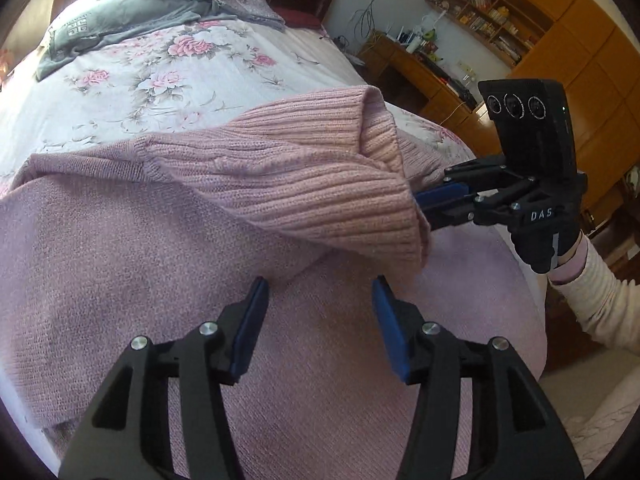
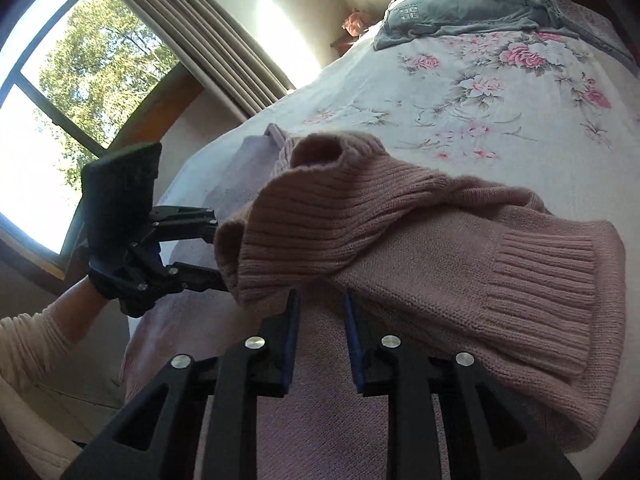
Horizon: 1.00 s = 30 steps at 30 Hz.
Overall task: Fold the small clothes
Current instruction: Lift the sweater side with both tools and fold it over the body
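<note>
Wooden shelves (image 1: 488,16) left view only; window (image 2: 60,100) right.

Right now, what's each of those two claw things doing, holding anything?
Left gripper: open, empty, hovering over the pink sweater.
Right gripper: partly open at the ribbed sleeve cuff; a grip cannot be told.

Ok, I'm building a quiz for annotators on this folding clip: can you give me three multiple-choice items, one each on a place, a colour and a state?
1. Where does the grey cloth lie?
A. At the far end of the bed
B. On the wooden desk
C. Under the left gripper

2. What colour is the sweater?
A. Blue
B. Pink
C. Green

3. How does the left gripper stand?
A. Shut on the sweater
B. Out of view
C. Open above the sweater

Key: 1 A, it sits beyond the sweater on the floral sheet; 2 B, the knit is pink throughout; 3 C, its fingers are spread with nothing between them.
</note>
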Tool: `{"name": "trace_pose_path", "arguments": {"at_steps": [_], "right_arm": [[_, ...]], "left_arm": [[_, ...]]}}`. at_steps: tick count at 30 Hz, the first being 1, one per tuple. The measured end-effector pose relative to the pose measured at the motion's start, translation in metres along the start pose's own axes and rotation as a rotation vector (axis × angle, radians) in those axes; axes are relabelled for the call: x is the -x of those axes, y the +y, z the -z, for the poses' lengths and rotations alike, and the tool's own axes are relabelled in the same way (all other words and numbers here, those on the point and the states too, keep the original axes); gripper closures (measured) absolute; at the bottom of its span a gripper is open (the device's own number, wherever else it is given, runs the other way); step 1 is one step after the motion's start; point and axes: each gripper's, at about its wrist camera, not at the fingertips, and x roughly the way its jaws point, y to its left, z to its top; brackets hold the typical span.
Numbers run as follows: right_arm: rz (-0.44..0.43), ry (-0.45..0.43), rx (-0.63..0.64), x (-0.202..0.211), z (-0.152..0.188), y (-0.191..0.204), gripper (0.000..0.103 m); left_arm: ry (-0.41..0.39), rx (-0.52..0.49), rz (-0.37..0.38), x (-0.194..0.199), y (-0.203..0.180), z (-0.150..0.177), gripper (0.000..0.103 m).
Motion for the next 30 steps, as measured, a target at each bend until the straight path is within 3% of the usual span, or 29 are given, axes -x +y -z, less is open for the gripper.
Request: {"name": "trace_pose_path", "arguments": {"at_steps": [4, 6, 9, 11, 14, 18, 25, 30], "right_arm": [[-0.007, -0.125, -0.046, 0.027, -0.035, 0.004, 0.079], [-0.031, -0.16, -0.077, 0.027, -0.058, 0.004, 0.078], [0.012, -0.154, -0.11, 0.007, -0.084, 0.0, 0.078], [-0.005, -0.123, -0.137, -0.01, -0.088, -0.005, 0.079], [0.019, -0.068, -0.121, -0.028, -0.07, -0.004, 0.085], [0.102, 0.004, -0.109, -0.049, -0.034, -0.004, 0.085], [0.029, -0.055, -0.232, -0.05, -0.015, -0.027, 0.086], [0.055, -0.11, -0.245, -0.017, -0.005, -0.011, 0.075]], "left_arm": [[-0.141, 0.028, 0.054, 0.027, -0.006, -0.021, 0.043], [-0.184, 0.059, 0.037, 0.028, -0.008, -0.032, 0.041], [-0.16, 0.097, -0.01, 0.012, -0.006, -0.042, 0.041], [-0.121, 0.09, -0.05, 0.0, -0.008, -0.039, 0.042], [-0.07, 0.091, -0.065, -0.01, -0.01, -0.026, 0.042], [-0.033, 0.096, -0.099, -0.019, -0.005, -0.011, 0.041], [-0.021, 0.14, -0.102, -0.025, 0.002, 0.005, 0.039], [-0.04, 0.196, -0.13, 0.004, -0.006, 0.024, 0.038]]}}
